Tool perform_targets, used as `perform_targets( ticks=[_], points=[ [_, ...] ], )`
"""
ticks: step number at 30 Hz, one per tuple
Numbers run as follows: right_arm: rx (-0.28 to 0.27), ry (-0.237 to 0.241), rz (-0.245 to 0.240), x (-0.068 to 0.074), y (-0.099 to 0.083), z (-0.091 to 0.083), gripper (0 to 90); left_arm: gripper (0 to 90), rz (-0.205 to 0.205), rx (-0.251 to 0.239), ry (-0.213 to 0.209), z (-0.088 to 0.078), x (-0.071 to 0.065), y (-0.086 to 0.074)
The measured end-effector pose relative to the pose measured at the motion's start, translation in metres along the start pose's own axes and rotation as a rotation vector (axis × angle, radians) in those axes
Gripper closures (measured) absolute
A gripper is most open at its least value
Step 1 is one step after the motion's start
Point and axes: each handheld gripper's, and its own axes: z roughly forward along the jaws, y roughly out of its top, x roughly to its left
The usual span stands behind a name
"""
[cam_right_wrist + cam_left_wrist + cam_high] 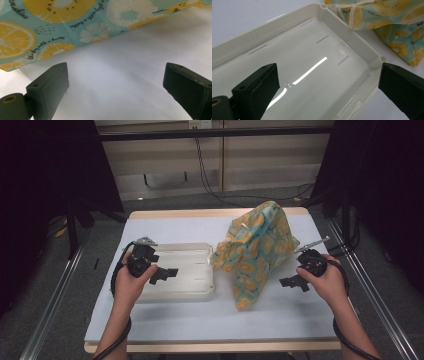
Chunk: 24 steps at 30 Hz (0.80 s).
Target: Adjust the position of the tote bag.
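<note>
We find the table (pixel 165 320) evenly lit from overhead, its surroundings dim. Bright glare streaks the white tray (pixel 312 70). The fruit-print bag (pixel 62 27) casts a soft shadow; near black jaws look perhaps slightly blurred.

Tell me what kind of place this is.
Likely a lab data-collection station: a white-covered table framed by metal rails and dark curtains, with a white tray and a fruit-print bag staged on it.

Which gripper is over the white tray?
The left gripper: its open jaws hang over the white tray. The right gripper sits beside the fruit-print bag.
</note>
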Motion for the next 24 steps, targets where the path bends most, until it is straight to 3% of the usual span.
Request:
perform_targets(
  ticks=[8, 18, 24],
  points=[
    [0.011, -0.004, -0.015, 0.002, 0.003, 0.0, 5.8, 3.0, 0.011, 0.004, -0.009, 0.001, -0.001, 0.001],
    [0.039, -0.019, -0.021, 0.002, 0.013, -0.017, 5.7, 3.0, 0.004, -0.004, -0.018, 0.002, -0.002, 0.001],
    [0.028, -0.015, -0.033, 0.003, 0.024, -0.027, 5.7, 3.0, 0.005, -0.015, -0.015, -0.002, -0.004, 0.003]
  ],
)
